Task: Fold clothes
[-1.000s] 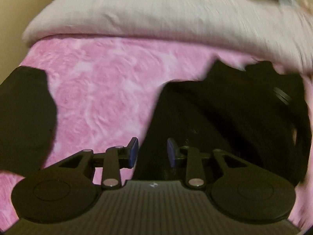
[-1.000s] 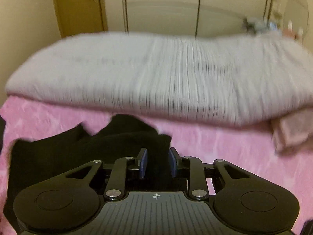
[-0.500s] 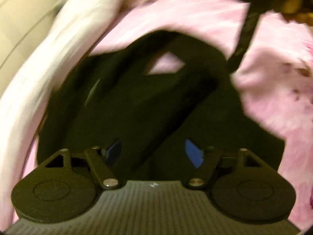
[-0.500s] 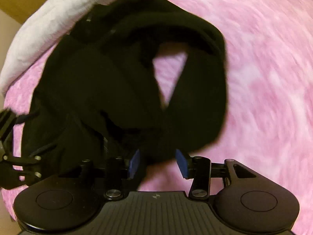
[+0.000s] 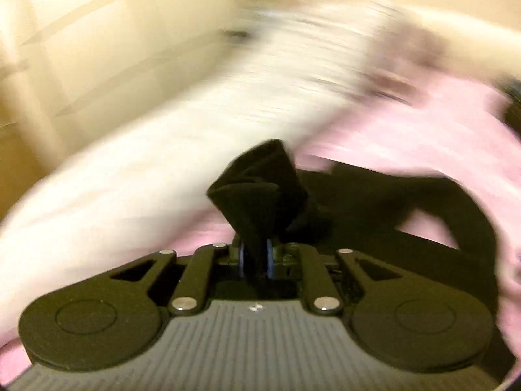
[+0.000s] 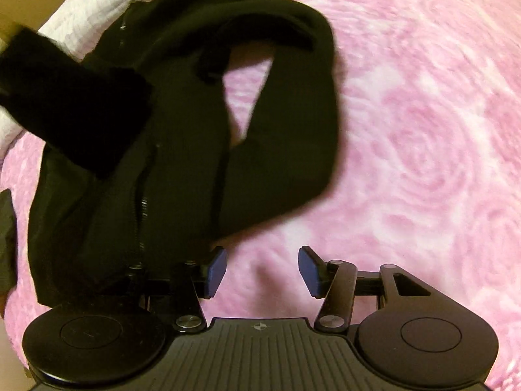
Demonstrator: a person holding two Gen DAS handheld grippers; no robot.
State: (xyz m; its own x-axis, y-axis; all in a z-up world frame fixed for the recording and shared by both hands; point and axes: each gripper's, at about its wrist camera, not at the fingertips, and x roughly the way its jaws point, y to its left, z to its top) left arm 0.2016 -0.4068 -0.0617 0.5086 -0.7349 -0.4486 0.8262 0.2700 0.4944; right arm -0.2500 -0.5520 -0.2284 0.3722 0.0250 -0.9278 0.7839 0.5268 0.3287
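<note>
Left tool (image 5: pixel 255 259) pinches the black zip-up garment (image 6: pixel 182 123); right tool (image 6: pixel 262 272), wide, has its hem at 10 o'clock.

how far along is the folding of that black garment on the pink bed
Early. Done: the left gripper has pinched a bunched end of the black garment. In hand: that end looks lifted; the left view is blurred. Left: nearly all of it. The garment lies crumpled on the pink blanket, zipper showing, no neat fold visible. The right gripper is open over the blanket, holding nothing.
</note>
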